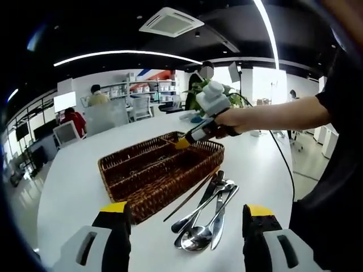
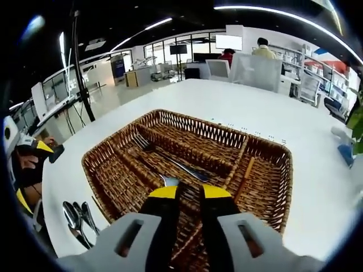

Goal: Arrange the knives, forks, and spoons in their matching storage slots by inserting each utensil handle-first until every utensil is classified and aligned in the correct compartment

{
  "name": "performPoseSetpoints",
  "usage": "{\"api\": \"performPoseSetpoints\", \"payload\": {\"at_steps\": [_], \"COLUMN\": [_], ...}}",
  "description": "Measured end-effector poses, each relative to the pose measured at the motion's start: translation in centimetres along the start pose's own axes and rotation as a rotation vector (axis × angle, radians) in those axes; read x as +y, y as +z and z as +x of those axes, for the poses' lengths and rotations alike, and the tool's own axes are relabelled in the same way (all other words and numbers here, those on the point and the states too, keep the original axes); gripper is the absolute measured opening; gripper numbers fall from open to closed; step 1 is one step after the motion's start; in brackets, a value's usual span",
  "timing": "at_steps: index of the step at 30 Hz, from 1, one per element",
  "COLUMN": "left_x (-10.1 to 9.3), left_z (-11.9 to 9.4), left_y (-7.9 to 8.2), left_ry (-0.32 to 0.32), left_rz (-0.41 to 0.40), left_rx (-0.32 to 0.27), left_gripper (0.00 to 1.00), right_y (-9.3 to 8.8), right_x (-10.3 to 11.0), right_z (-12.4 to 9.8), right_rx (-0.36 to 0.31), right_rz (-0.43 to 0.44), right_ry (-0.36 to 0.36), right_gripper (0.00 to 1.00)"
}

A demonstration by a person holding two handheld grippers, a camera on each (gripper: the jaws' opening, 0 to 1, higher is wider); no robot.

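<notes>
Right gripper (image 2: 189,195) is holding a fork (image 2: 170,161) over the wicker tray (image 2: 266,187), jaws pinching its handle. Left gripper (image 1: 187,218), jaws wide, is hovering over loose cutlery (image 1: 207,212) lying on the desk (image 1: 74,187) beside the tray.

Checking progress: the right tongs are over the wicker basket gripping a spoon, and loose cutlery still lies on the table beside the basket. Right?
Not quite. In the right gripper view the right tongs hold a fork, its tines pointing into the wicker basket, not a spoon. The rest stands: loose cutlery lies on the table beside the basket, per the left gripper view.
</notes>
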State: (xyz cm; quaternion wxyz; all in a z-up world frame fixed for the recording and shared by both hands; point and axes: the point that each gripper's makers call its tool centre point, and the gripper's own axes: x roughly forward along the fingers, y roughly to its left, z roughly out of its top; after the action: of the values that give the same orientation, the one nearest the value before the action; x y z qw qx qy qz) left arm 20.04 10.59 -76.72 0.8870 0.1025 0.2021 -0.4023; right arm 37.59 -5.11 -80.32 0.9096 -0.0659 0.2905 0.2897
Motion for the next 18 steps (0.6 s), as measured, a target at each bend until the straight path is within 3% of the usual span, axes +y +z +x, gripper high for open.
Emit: {"api": "performPoseSetpoints", "payload": {"at_steps": [9, 18], "left_x": [0.7, 1.1], "left_z": [0.3, 0.3], "left_y": [-0.1, 1.1], "left_ry": [0.009, 0.023], "left_rz": [-0.017, -0.048], "left_rx": [0.024, -0.002], "left_gripper": [0.86, 0.89], "right_y": [0.0, -0.3], "right_x": [1.6, 2.1], "right_z": [-1.9, -4.6], "right_rx": [-0.02, -0.057], "right_rz": [-0.058, -0.072], "right_ry": [0.025, 0.025], "right_gripper": [0.28, 0.42]}}
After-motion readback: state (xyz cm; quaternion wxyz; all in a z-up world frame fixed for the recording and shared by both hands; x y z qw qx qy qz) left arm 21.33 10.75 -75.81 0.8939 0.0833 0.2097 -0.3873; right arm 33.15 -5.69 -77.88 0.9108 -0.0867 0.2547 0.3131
